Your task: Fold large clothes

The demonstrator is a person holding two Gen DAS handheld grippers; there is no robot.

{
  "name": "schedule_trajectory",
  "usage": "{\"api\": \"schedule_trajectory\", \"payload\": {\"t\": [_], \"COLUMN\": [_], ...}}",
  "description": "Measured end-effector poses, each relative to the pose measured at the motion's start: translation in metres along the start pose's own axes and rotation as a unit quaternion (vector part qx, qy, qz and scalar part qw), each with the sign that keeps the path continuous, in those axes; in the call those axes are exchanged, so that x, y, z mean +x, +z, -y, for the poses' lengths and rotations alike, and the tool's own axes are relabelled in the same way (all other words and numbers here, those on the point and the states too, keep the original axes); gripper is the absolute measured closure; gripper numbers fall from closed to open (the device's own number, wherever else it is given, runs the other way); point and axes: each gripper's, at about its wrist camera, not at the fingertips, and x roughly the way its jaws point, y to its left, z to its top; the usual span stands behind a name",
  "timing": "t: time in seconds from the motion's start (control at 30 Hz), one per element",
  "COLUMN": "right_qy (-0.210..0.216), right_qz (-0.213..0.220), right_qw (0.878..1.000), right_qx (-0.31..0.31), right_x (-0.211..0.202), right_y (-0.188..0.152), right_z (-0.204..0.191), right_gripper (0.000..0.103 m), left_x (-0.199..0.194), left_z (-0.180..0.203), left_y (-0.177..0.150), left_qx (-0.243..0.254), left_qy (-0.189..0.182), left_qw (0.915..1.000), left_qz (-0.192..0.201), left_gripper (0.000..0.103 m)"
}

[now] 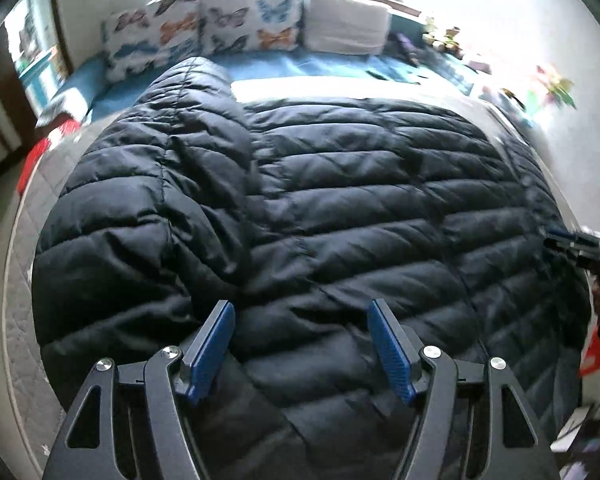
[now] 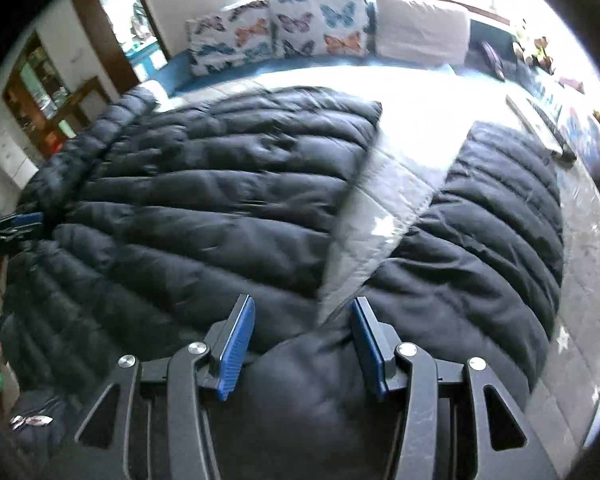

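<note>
Black jacket [image 1: 320, 208] lay across bed [image 1: 24, 240] | left gripper [image 1: 300, 344] wide open, empty | right gripper [image 2: 302, 344] open, empty

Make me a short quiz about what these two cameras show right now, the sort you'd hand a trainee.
1. True or false: the left gripper has its fingers shut on the jacket.
2. Which cushions sit at the far end of the bed? A. striped ones, B. butterfly cushions beside a white cushion, C. none.
3. Fill in: in the right wrist view, a wedge of pale mattress shows between the jacket's body and its right ______.

Key
1. False: the fingers are apart, over the jacket.
2. B.
3. Sleeve; it lies spread to the side, and the right gripper, also open, is near where it joins the body.
</note>
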Motion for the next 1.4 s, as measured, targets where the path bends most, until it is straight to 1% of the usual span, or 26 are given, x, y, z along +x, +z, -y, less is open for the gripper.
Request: {"api": "schedule_trajectory", "payload": {"t": [0.07, 0.13, 0.17, 0.27, 0.33, 0.37, 0.43, 0.47, 0.5, 0.53, 0.57, 0.6, 0.67, 0.77, 0.83, 0.9, 0.93, 1.0, 1.1, 1.13, 1.17, 1.23, 1.27, 1.3, 1.33, 1.4], "right_qy": [-0.031, -0.031, -0.031, -0.025, -0.032, -0.041, -0.057, -0.061, -0.065, -0.074, -0.089, -0.110, -0.143, -0.172, -0.179, -0.186, -0.191, -0.197, -0.187, -0.180, -0.174, -0.152, -0.140, -0.131, -0.121, -0.095], "right_qz": [-0.009, -0.014, -0.014, -0.010, -0.004, -0.005, -0.015, -0.017, -0.016, -0.015, -0.016, -0.019, -0.022, -0.027, -0.025, -0.022, -0.020, -0.014, -0.014, -0.009, 0.000, 0.022, 0.030, 0.034, 0.038, 0.036], "right_qw": [0.999, 0.999, 0.999, 0.999, 0.999, 0.999, 0.998, 0.998, 0.998, 0.997, 0.996, 0.993, 0.988, 0.984, 0.983, 0.982, 0.981, 0.980, 0.982, 0.984, 0.985, 0.988, 0.990, 0.991, 0.992, 0.995], "right_qx": [0.006, 0.018, 0.022, 0.022, 0.013, 0.010, 0.008, 0.001, -0.006, -0.017, -0.025, -0.033, -0.043, -0.027, -0.020, -0.011, -0.007, -0.004, 0.003, 0.008, 0.011, 0.008, 0.005, 0.002, -0.002, -0.014], "right_x": [0.010, 0.011, 0.009, 0.005, 0.006, 0.008, 0.015, 0.017, 0.018, 0.016, 0.016, 0.016, 0.016, 0.010, 0.004, 0.000, -0.002, -0.002, 0.002, -0.002, -0.008, -0.026, -0.037, -0.046, -0.055, -0.065], "right_y": [-0.002, -0.004, -0.006, -0.004, 0.000, 0.002, 0.003, 0.003, 0.004, 0.001, 0.000, -0.003, -0.008, -0.015, -0.023, -0.030, -0.034, -0.038, -0.023, -0.019, -0.018, -0.019, -0.023, -0.026, -0.030, -0.038], "right_z": [0.012, 0.024, 0.029, 0.031, 0.028, 0.027, 0.028, 0.028, 0.025, 0.023, 0.022, 0.023, 0.026, 0.037, 0.044, 0.050, 0.052, 0.054, 0.057, 0.056, 0.052, 0.044, 0.037, 0.031, 0.024, 0.008], "right_gripper": [0.048, 0.048, 0.048, 0.048, 0.048, 0.048, 0.048, 0.048, 0.049, 0.049, 0.049, 0.049, 0.049, 0.049, 0.049, 0.049, 0.048, 0.045, 0.043, 0.043, 0.043, 0.043, 0.043, 0.041, 0.041, 0.041], "left_x": [0.010, 0.015, 0.016, 0.019, 0.023, 0.027, 0.037, 0.042, 0.045, 0.046, 0.048, 0.049, 0.050, 0.039, 0.033, 0.024, 0.020, 0.016, 0.007, 0.001, -0.009, -0.029, -0.034, -0.044, -0.048, -0.060], "left_z": [-0.011, -0.019, -0.020, -0.014, -0.008, -0.006, -0.009, -0.020, -0.029, -0.040, -0.058, -0.069, -0.090, -0.118, -0.123, -0.128, -0.129, -0.135, -0.151, -0.149, -0.143, -0.126, -0.119, -0.106, -0.096, -0.068], "left_y": [0.006, 0.011, 0.014, 0.033, 0.044, 0.051, 0.064, 0.066, 0.065, 0.063, 0.057, 0.053, 0.040, 0.012, -0.003, -0.025, -0.035, -0.047, -0.045, -0.043, -0.040, -0.043, -0.043, -0.047, -0.049, -0.061], "left_qx": [-0.014, -0.033, -0.039, -0.045, -0.041, -0.039, -0.035, -0.044, -0.055, -0.069, -0.096, -0.110, -0.131, -0.164, -0.167, -0.169, -0.171, -0.179, -0.204, -0.205, -0.201, -0.175, -0.165, -0.148, -0.136, -0.100], "left_qy": [0.019, 0.020, 0.013, -0.029, -0.039, -0.028, 0.026, 0.065, 0.073, 0.069, 0.061, 0.068, 0.100, 0.102, 0.135, 0.172, 0.182, 0.179, 0.152, 0.145, 0.130, 0.108, 0.105, 0.097, 0.090, 0.074], "left_qw": [0.9997, 0.9993, 0.9991, 0.9986, 0.9983, 0.9988, 0.9990, 0.9969, 0.9958, 0.9952, 0.9935, 0.9916, 0.9863, 0.9812, 0.9766, 0.9704, 0.9683, 0.9674, 0.9672, 0.9678, 0.9709, 0.9780, 0.9799, 0.9831, 0.9855, 0.9907], "left_qz": [-0.002, -0.003, -0.003, 0.005, 0.008, 0.009, 0.008, 0.007, 0.004, 0.002, -0.002, -0.006, -0.010, -0.007, -0.008, -0.007, -0.005, 0.002, -0.001, -0.001, 0.011, 0.035, 0.040, 0.046, 0.048, 0.054], "left_gripper": [0.030, 0.030, 0.030, 0.030, 0.030, 0.030, 0.030, 0.030, 0.030, 0.030, 0.030, 0.030, 0.030, 0.031, 0.030, 0.030, 0.030, 0.028, 0.029, 0.029, 0.029, 0.029, 0.029, 0.028, 0.024, 0.023]}}
